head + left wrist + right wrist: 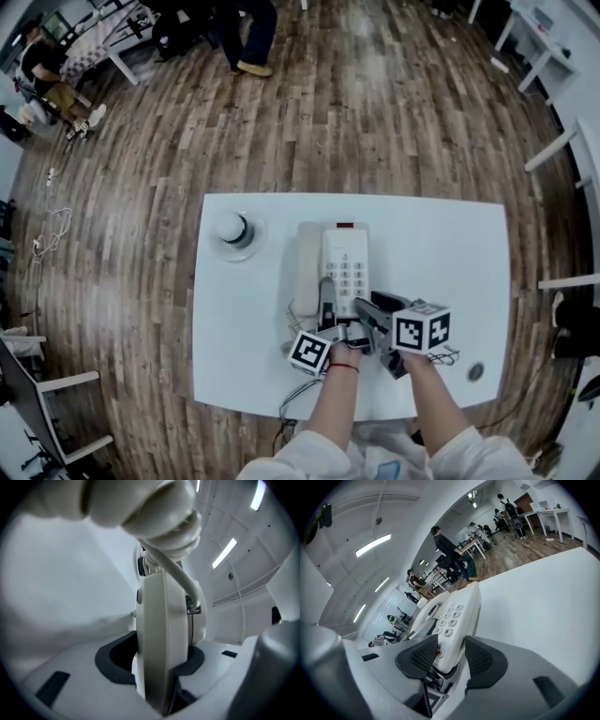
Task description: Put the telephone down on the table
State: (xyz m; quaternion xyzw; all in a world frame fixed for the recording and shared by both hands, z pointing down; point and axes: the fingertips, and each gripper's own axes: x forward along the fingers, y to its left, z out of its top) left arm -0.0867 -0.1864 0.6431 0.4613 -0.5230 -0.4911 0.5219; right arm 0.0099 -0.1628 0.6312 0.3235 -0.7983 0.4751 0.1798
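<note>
Head view: phone [344,262] seems down on the tabletop [450,244], left claw [326,292] and right claw [366,309] at its near end.
Left gripper view: left claw pinches its edge.
Right gripper view: right claw pinches its keypad end.
Only letting go remains.

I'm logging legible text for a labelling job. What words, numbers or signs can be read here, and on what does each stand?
"6": key on the telephone keypad, right gripper view.
"9": key below it.
"#": key at the bottom of that column.
Other keys: too small or blurred to be sure.
Keypad in the head view: too small to read.
Marker cubes: black square patterns only, no letters.
</note>
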